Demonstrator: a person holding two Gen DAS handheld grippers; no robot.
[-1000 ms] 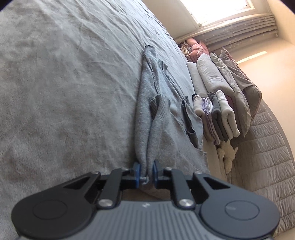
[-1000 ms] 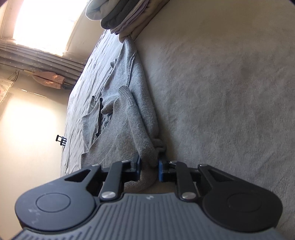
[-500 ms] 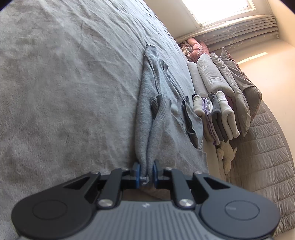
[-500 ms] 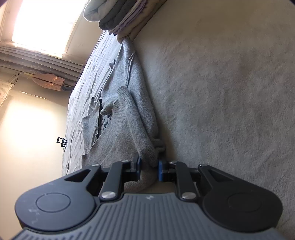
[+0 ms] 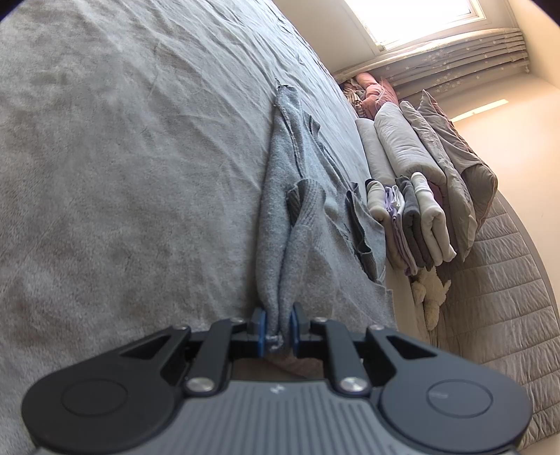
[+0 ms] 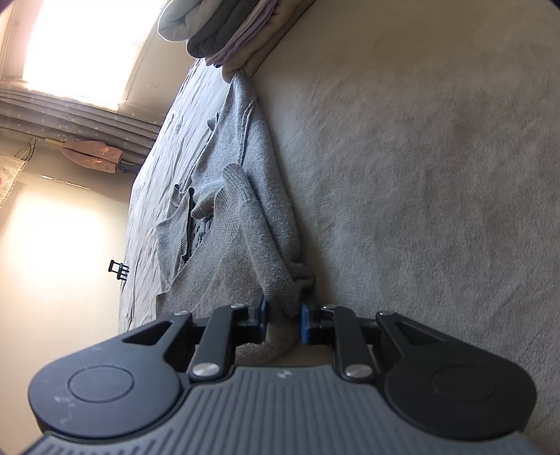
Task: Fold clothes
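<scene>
Grey knit sweater [image 5: 297, 210] pinched by both: left gripper [image 5: 277, 323] & right gripper [image 6: 282, 315]; thick bunch at btm centre may slip, skewing fold

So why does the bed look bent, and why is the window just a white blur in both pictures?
Left wrist view: the fisheye lens bows the bed into a curve, and the window is blown out white by daylight. Right wrist view: same bending, the window glares and washes the wall beneath, while the grey sweater stays sharp.
</scene>
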